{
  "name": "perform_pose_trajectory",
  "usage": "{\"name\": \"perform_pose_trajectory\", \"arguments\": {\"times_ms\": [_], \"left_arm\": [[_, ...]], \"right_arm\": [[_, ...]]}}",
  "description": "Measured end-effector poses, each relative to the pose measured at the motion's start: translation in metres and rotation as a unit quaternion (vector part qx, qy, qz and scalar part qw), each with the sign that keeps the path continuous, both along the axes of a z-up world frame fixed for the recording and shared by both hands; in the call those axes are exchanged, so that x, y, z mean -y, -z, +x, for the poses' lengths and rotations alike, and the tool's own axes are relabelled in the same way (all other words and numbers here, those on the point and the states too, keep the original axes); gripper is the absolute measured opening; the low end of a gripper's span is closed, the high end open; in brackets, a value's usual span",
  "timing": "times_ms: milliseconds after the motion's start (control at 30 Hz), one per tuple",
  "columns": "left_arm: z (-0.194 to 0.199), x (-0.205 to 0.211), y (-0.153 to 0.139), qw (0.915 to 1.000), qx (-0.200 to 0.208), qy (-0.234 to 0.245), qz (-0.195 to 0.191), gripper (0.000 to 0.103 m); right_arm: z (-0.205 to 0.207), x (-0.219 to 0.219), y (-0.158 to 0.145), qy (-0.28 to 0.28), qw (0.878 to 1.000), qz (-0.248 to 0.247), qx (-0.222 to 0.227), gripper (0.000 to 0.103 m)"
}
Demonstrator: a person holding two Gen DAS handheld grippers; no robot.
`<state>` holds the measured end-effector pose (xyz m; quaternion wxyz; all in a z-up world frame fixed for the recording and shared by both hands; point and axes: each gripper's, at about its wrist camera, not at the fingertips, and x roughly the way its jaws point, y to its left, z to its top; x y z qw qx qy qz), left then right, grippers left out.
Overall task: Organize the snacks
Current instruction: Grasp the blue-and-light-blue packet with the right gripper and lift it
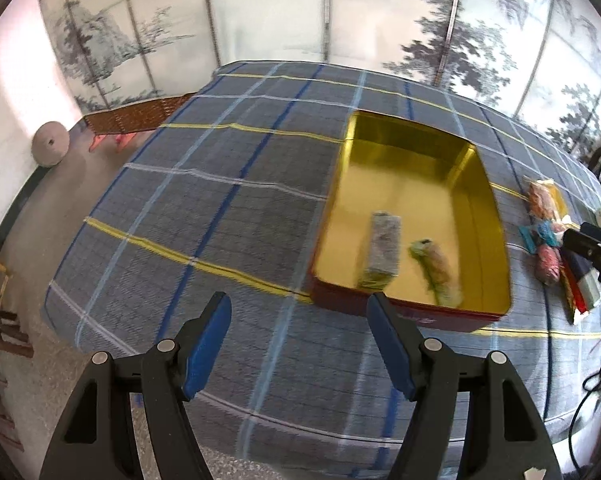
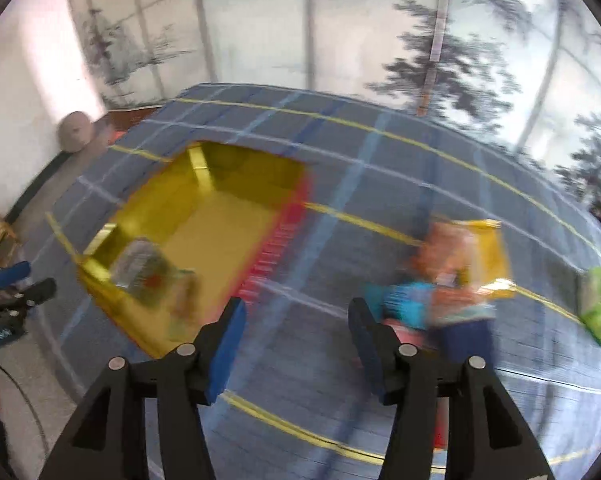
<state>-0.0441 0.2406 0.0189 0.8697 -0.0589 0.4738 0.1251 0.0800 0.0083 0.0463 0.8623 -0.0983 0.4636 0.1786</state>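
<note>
A red tin with a gold inside point(image 1: 384, 168) rests on the plaid tablecloth point(image 1: 220, 184). Two wrapped snacks lie in it: a grey one point(image 1: 383, 249) and a green and tan one point(image 1: 438, 272). To the tin's right several loose snacks point(image 1: 548, 236) are piled on the cloth. My left gripper point(image 1: 298, 316) is open and empty, just short of the tin's near wall. In the blurred right wrist view the tin point(image 2: 204, 232) is at the left and the snack pile point(image 2: 452, 280) at the right. My right gripper point(image 2: 296, 320) is open and empty above the cloth between them.
A green packet point(image 2: 598, 306) lies far right on the cloth. The other gripper point(image 1: 592, 248) shows at the left view's right edge. Beyond the table are a painted folding screen point(image 1: 300, 8), a woven bench point(image 1: 136, 116) and a round grey stone point(image 1: 50, 144) on the floor.
</note>
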Motion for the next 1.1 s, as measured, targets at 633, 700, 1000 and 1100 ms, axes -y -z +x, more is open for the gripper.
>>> {"name": "perform_pose_trajectory", "arguments": {"times_ms": [633, 700, 1000, 1100], "left_arm": [[0.032, 0.104, 0.002, 0.9943, -0.007, 0.106, 0.008, 0.073], [0.035, 0.117, 0.003, 0.9928, -0.010, 0.119, 0.008, 0.074], [0.047, 0.153, 0.014, 0.9885, -0.020, 0.149, 0.011, 0.074], [0.052, 0.163, 0.018, 0.9876, -0.025, 0.155, 0.009, 0.074]], "right_arm": [[0.018, 0.093, 0.053, 0.048, 0.996, -0.064, -0.037, 0.061], [0.022, 0.095, 0.059, 0.050, 0.996, -0.056, -0.045, 0.061], [0.029, 0.107, 0.062, 0.056, 0.997, -0.023, -0.044, 0.050], [0.028, 0.112, 0.061, 0.057, 0.997, -0.011, -0.042, 0.050]]}}
